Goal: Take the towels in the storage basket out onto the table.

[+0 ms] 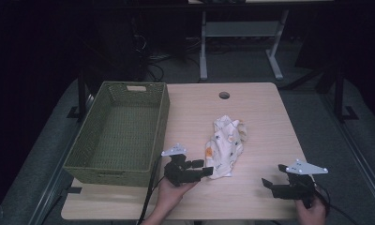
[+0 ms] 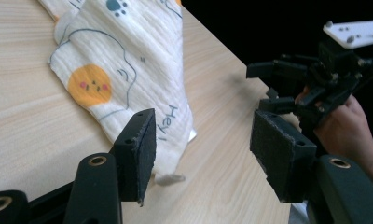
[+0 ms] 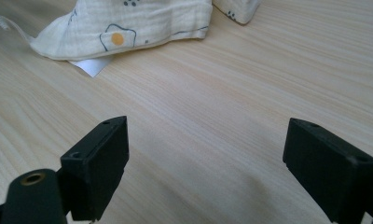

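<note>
The cloth [image 1: 224, 147] lies crumpled in the middle of the table [image 1: 260, 112], just right of the green basket [image 1: 121, 133]. The basket sits at about 9 o'clock from the cloth, with nothing in it. It looks like the cloth should go in there, so it waits close by.

The left gripper [image 1: 205, 168] is at the cloth's near corner, at about 7 o'clock from the cloth. It points at the cloth, likely to grab that corner. In the left gripper view, its jaws are spread apart. The corner of the cloth [image 2: 128, 74] lies just in front of the left pad [image 2: 145, 149] and partly between the two pads. The pads do not pinch it yet, and I cannot tell if one brushes it.

The right gripper [image 1: 268, 183] waits at about 4 o'clock from the cloth, well apart from it. Its jaws are spread wide over bare wood [image 3: 212, 107] and hold nothing.
</note>
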A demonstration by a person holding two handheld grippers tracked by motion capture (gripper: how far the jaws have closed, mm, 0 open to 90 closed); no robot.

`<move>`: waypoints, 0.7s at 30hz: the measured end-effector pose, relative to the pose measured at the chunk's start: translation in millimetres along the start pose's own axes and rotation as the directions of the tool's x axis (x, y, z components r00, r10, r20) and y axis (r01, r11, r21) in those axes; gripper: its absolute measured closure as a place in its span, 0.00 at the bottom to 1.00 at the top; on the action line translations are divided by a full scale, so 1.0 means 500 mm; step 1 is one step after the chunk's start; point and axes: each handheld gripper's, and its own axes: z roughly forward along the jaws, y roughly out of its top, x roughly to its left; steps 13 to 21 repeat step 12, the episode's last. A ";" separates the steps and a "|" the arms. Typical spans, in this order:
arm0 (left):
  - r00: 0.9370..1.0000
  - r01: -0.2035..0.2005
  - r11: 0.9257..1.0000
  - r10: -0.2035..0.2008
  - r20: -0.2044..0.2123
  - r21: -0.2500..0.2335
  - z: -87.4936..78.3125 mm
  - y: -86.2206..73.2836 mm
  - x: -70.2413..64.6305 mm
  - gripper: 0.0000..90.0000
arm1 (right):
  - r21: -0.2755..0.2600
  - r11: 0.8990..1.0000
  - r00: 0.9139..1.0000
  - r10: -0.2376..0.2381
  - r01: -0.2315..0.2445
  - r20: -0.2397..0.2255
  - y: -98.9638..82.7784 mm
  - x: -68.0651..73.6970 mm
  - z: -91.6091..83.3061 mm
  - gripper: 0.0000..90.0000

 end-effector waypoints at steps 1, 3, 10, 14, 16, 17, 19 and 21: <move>1.000 -0.006 1.000 0.006 0.000 0.003 -0.002 -0.002 -0.002 0.45 | 0.000 1.000 1.000 0.000 0.000 0.000 0.000 0.000 0.000 0.16; 1.000 -0.024 1.000 0.024 -0.007 0.004 -0.004 -0.008 -0.009 0.45 | 0.001 1.000 1.000 0.000 0.000 0.003 0.000 0.001 0.000 0.16; 0.996 -0.085 0.996 0.086 -0.013 0.024 -0.017 -0.037 -0.025 0.42 | -0.010 1.000 1.000 -0.007 0.007 0.006 0.000 0.001 -0.004 0.16; 0.994 -0.106 0.994 0.106 -0.021 0.032 -0.020 -0.040 -0.027 0.41 | -0.014 1.000 1.000 -0.004 0.004 0.004 0.001 0.003 -0.005 0.16; 0.994 -0.106 0.994 0.106 -0.021 0.032 -0.020 -0.040 -0.027 0.41 | -0.014 1.000 1.000 -0.004 0.004 0.004 0.001 0.003 -0.005 0.16; 0.994 -0.106 0.994 0.106 -0.021 0.032 -0.020 -0.040 -0.027 0.41 | -0.014 1.000 1.000 -0.004 0.004 0.004 0.001 0.003 -0.005 0.16; 0.994 -0.106 0.994 0.106 -0.021 0.032 -0.020 -0.040 -0.027 0.41 | -0.014 1.000 1.000 -0.004 0.004 0.004 0.001 0.003 -0.005 0.16; 0.994 -0.106 0.994 0.106 -0.021 0.032 -0.020 -0.040 -0.027 0.41 | -0.014 1.000 1.000 -0.004 0.004 0.004 0.001 0.003 -0.005 0.16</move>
